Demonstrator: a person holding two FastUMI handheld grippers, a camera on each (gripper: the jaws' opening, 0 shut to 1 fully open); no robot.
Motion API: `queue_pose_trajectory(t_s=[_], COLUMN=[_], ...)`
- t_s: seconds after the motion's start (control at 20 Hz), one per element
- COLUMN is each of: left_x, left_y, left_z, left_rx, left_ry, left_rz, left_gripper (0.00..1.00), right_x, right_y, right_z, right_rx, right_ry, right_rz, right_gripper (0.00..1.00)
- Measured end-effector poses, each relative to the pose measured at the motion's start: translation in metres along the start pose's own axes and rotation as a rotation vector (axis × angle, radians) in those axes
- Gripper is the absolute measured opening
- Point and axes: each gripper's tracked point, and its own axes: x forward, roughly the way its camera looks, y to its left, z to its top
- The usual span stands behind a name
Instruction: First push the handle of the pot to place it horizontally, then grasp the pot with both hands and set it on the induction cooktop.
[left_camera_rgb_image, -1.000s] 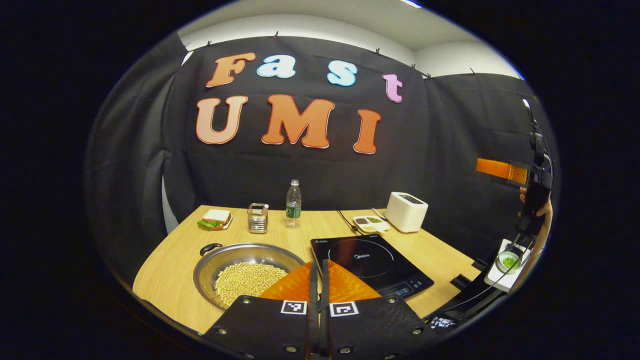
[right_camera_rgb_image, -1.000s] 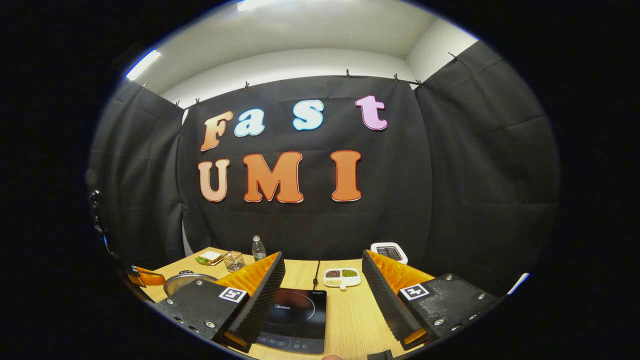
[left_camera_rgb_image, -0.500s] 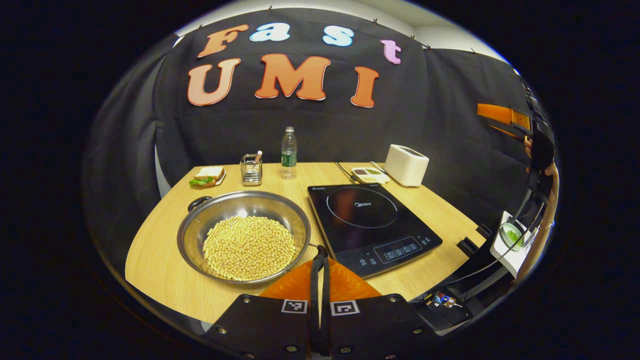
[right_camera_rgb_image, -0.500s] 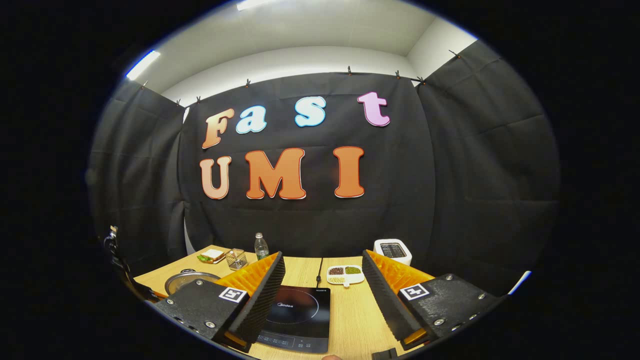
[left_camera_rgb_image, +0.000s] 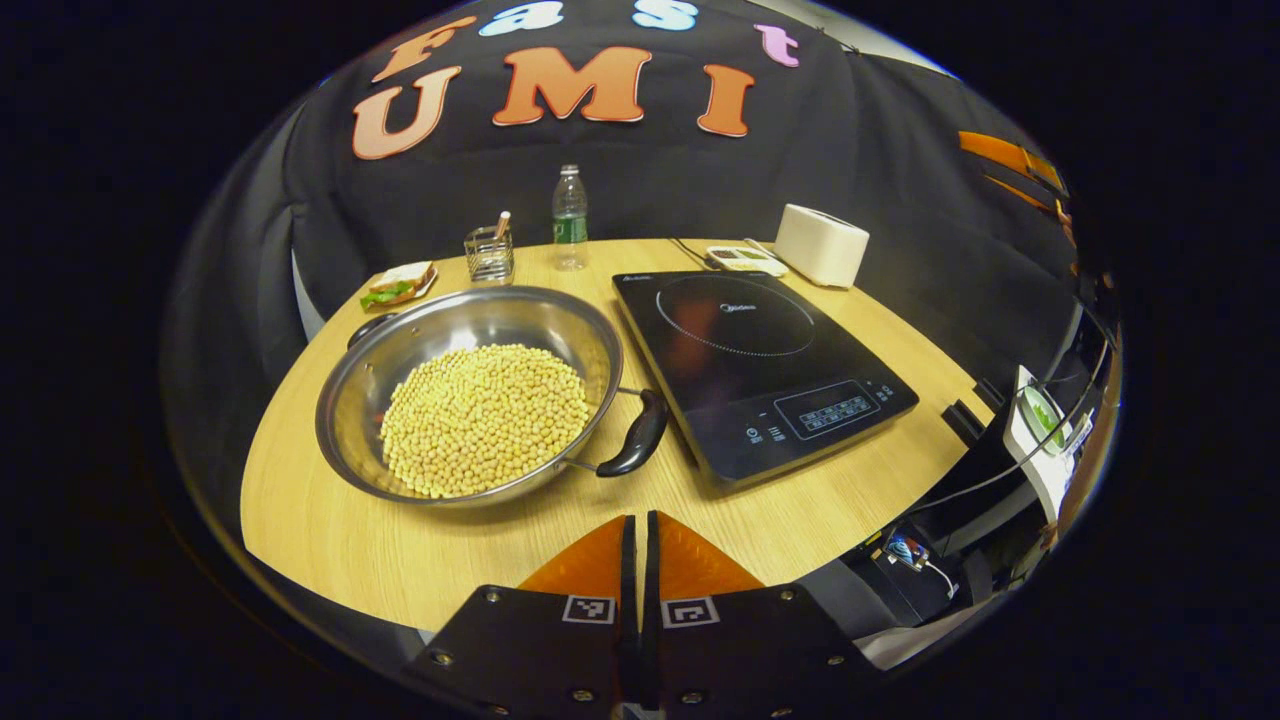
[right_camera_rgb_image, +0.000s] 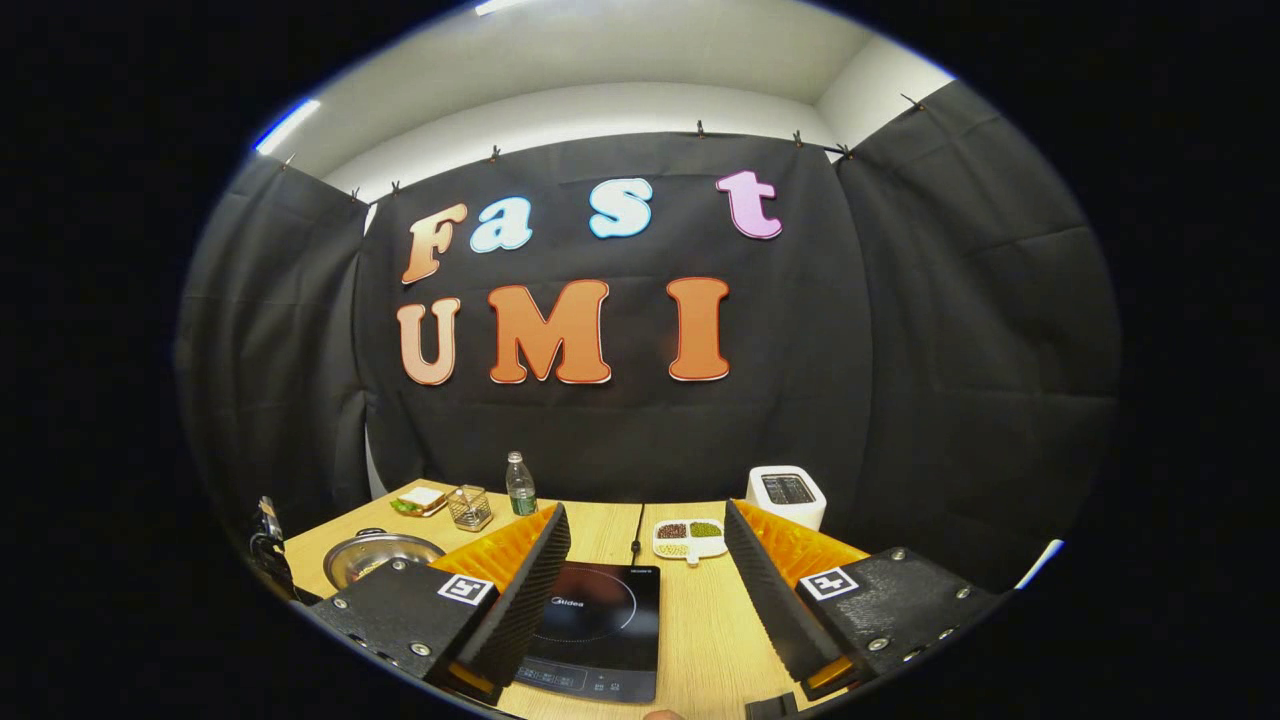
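Your left gripper (left_camera_rgb_image: 637, 560) was squeezed shut with nothing in it, its two fingers pressed flat together at the bottom middle of the left gripper view. Just above it in that picture sat the pot (left_camera_rgb_image: 470, 390), a wide shiny pan full of little yellow beans, resting on the wooden table (left_camera_rgb_image: 330, 540) in the left middle of the frame. The induction cooktop (left_camera_rgb_image: 755, 365) lay right beside the pot, to its right, and the pot was not on it yet. The thing to look at was the pot's black handle (left_camera_rgb_image: 630, 440). It stuck out from the pot's lower right rim, toward your closed gripper and a bit to the right, and its long side ran on a slant from lower left up to upper right. Its far tip sat very near the cooktop's edge. A second small handle (left_camera_rgb_image: 368, 328) peeked out at the pot's upper left rim. Your left gripper was much nearer the black handle, so it looked like the one to give the push. Your right gripper (right_camera_rgb_image: 645, 585) was spread wide open and held nothing, at the bottom of the right gripper view, up above the cooktop (right_camera_rgb_image: 590, 625), with the pot (right_camera_rgb_image: 380, 555) far off at the lower left.
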Motion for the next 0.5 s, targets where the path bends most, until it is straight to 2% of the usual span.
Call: queue_pose_trajectory(t_s=[0.15,0.4,0.45,0.5], left_x=[0.009,0.028,0.032,0.037], left_y=[0.011,0.005,0.003,0.003], left_z=[-0.007,-0.008,-0.008,-0.006], left_rx=[-0.024,-0.029,-0.027,-0.020], left_ry=[0.023,0.046,0.055,0.060], left_rz=[0.028,0.015,0.011,0.011], left_gripper=[0.02,0.02,0.01,0.02], right_x=[0.005,0.015,0.017,0.018], right_y=[-0.004,-0.009,-0.010,-0.011], right_z=[-0.008,-0.021,-0.023,-0.024], right_rx=[0.013,0.030,0.035,0.039], right_ry=[0.016,0.043,0.049,0.054], right_rz=[-0.006,-0.020,-0.023,-0.025], right_gripper=[0.96,0.96,1.00,0.96])
